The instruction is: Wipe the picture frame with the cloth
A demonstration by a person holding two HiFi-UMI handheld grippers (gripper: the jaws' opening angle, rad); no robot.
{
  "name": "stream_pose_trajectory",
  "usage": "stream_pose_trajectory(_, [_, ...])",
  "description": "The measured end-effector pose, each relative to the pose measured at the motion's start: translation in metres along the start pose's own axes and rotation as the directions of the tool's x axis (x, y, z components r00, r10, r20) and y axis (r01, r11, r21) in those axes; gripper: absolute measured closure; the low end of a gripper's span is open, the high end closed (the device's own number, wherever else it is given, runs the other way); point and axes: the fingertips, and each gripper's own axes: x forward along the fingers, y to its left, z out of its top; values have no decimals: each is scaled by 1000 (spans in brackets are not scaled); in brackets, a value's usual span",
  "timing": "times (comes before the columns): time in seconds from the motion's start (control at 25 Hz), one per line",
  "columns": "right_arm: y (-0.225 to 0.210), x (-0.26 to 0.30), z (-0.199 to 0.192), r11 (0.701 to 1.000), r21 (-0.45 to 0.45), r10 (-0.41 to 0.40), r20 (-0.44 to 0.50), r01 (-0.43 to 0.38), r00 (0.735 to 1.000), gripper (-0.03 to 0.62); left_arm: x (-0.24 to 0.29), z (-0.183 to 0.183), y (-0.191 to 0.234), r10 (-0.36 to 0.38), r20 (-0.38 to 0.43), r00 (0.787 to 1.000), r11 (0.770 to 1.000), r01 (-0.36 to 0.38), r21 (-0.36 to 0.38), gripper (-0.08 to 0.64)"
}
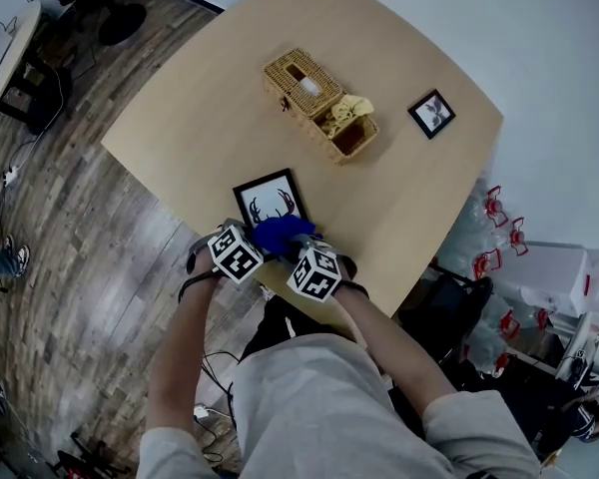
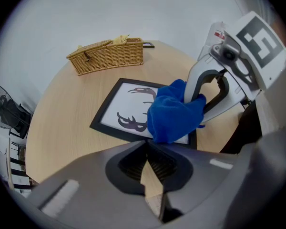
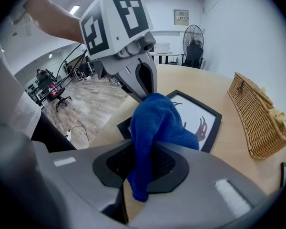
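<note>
Left tool jaws pressed together, tips at the picture frame's near edge; can't tell if they nip it. Frame lies flat by the worktop's near edge, slightly askew, close to square so long axis unclear, near side hidden under blue cloth. Right tool pinches that cloth, bunched on the frame.

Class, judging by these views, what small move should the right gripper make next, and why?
Probably drag the blue cloth across the black-bordered picture frame. The right gripper is shut on the cloth, which so far covers only the frame's near corner.
</note>
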Motion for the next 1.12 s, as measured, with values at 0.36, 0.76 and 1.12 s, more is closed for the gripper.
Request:
stream_pose_trajectory(0.36, [-21, 7, 7, 999, 12, -33, -11, 33, 999, 535, 0, 0, 1, -9, 3, 1000, 1000, 9, 3, 506])
stream_pose_trajectory(0.76, [-46, 17, 22, 999, 4, -50, -10, 50, 999, 535, 3, -1, 0, -19, -2, 1000, 1000, 19, 9, 506])
stream_pose_trajectory(1.12, [-58, 22, 32, 998, 2, -60, -3, 60, 998, 535, 1, -1, 0, -24, 6, 1000, 1000, 24, 8, 506])
